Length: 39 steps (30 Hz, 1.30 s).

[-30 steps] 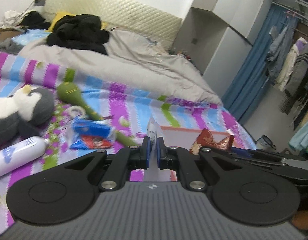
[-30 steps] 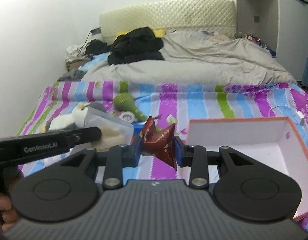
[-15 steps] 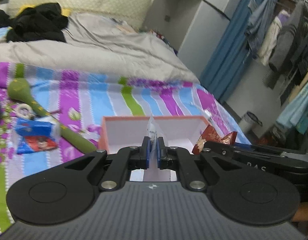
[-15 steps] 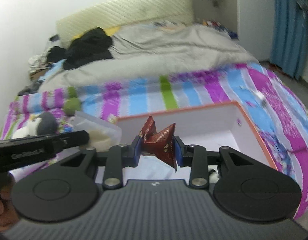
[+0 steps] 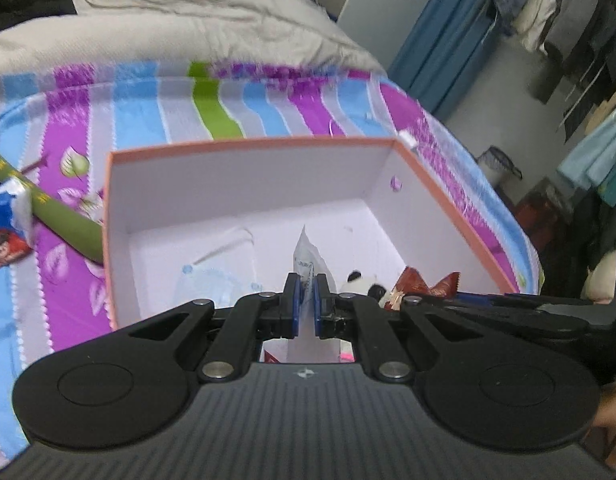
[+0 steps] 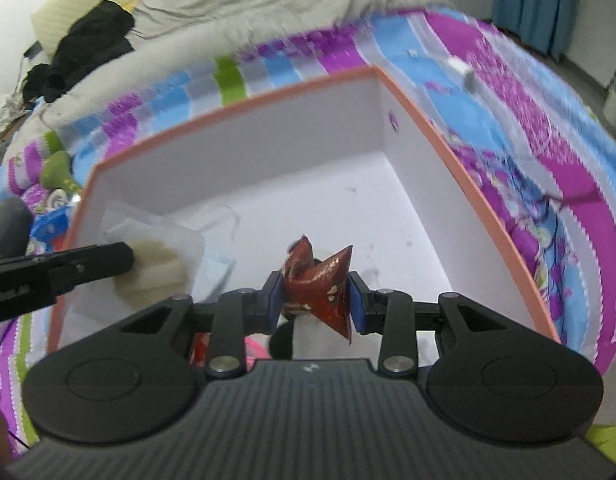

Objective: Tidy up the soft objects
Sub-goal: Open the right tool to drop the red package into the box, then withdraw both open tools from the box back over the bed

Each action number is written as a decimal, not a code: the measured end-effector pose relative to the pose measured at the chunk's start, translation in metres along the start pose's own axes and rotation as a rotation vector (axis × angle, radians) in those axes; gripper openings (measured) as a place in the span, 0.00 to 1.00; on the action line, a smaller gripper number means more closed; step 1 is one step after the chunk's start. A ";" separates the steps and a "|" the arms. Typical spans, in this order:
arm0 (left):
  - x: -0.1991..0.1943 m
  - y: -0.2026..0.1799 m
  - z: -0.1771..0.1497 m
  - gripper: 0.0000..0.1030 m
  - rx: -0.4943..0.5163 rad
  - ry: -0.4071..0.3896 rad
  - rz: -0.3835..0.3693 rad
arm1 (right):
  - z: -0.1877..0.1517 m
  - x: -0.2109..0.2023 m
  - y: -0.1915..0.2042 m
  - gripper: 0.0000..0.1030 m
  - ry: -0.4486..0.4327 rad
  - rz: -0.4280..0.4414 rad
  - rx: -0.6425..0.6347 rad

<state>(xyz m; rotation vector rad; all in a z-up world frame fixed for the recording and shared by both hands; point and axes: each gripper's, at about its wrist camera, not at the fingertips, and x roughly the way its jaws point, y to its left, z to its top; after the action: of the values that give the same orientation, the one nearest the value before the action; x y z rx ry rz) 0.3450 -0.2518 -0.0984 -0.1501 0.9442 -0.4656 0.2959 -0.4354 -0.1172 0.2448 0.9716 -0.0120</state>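
Both grippers hovering over the orange-rimmed box (image 5: 460, 216). Left gripper (image 5: 305, 302) pinching thin clear plastic pouch (image 5: 305, 256), light, floppy. Right gripper (image 6: 316, 298) clamping crinkly red foil packet (image 6: 320, 280) mid-body, slippery, crushable.

Red foil packet (image 6: 320, 286), clear pouch (image 5: 305, 258), possibly tissues, above box (image 5: 247, 184).

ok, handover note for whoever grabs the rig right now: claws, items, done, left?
Left claw: shut on a clear plastic packet, over the orange-rimmed box.
Right claw: shut on a crumpled red foil wrapper, also above the box.
Done: a small panda plush already lies in the box.
Left: release both items into the box, then fetch the green plush, the blue packet and the grey-and-white plush on the striped bedsheet.
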 end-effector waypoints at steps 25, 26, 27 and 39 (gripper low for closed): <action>-0.122 -0.010 -0.005 0.32 0.059 -0.205 0.045 | 0.000 -0.094 0.035 0.45 -0.205 0.073 -0.030; -0.131 -0.009 -0.009 0.32 0.060 -0.219 0.051 | -0.001 -0.099 0.040 0.45 -0.216 0.079 -0.040; -0.142 -0.007 -0.012 0.32 0.058 -0.235 0.053 | -0.004 -0.105 0.046 0.45 -0.227 0.083 -0.050; -0.244 0.018 -0.072 0.32 0.016 -0.339 0.110 | -0.056 -0.173 0.109 0.45 -0.344 0.166 -0.152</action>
<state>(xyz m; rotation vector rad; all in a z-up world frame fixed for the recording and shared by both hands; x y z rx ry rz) 0.1708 -0.1212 0.0355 -0.1564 0.6125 -0.3326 0.1649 -0.3352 0.0159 0.1753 0.6041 0.1659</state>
